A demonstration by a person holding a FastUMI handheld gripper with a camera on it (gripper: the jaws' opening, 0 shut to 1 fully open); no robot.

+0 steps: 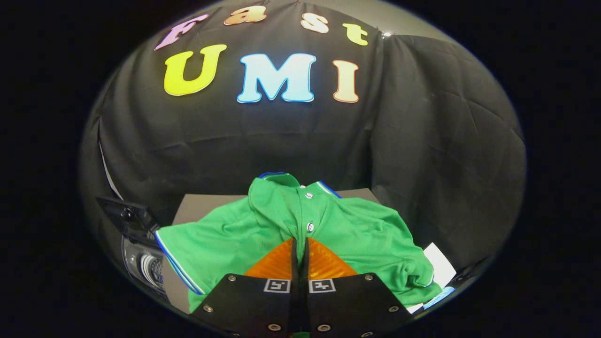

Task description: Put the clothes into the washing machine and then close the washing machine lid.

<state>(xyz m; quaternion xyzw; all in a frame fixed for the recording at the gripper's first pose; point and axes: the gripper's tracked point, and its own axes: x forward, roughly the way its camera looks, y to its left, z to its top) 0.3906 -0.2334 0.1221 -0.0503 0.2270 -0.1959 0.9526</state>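
The gripper (299,244) is pinched closed on the green polo shirt (300,225) at its button placket. Such a thin pinch may slip, dropping the shirt short of the washing machine (141,263).

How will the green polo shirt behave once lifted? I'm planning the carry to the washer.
The green polo shirt looks soft and wrinkled, so it will probably droop and trail. The claw pinches cloth near the buttons, fingers together, so the sleeves likely hang lowest. It seems light.
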